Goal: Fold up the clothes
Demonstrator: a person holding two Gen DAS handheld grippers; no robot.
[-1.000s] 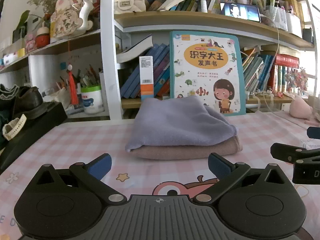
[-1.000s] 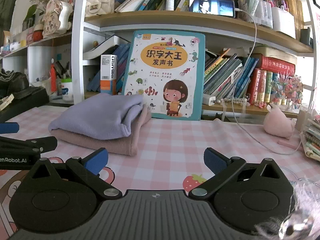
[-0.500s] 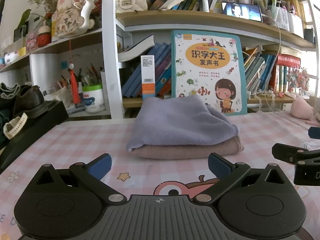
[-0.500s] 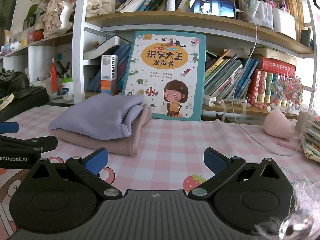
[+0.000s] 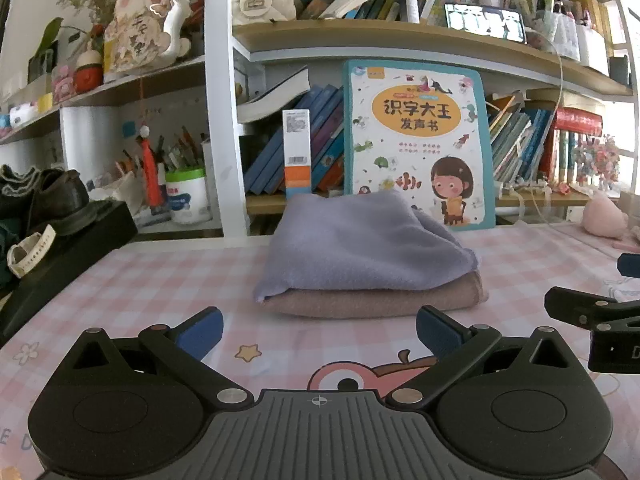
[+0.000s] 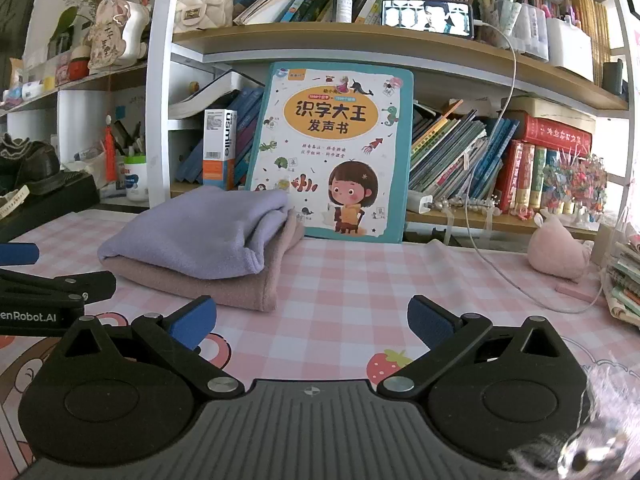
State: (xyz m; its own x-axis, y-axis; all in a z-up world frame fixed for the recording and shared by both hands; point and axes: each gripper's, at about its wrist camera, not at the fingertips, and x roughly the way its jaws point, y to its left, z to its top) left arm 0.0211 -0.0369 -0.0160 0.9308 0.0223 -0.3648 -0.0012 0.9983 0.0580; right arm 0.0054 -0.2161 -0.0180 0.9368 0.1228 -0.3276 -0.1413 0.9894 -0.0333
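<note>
We see a folded lilac cloth (image 5: 360, 240) lying flat on top of a folded dusty-pink cloth (image 5: 376, 300). The stack rests on the pink checked tablecloth (image 5: 160, 276), its lilac layer overhanging the near left corner.

Black claw (image 5: 318, 330) w/ blue pads (image 5: 200, 330), silver screws, ribbed grey base.

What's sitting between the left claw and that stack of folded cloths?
Only bare pink checked tablecloth separates the open left claw from the folded lilac cloth atop the folded tan one, per the left wrist view.
</note>
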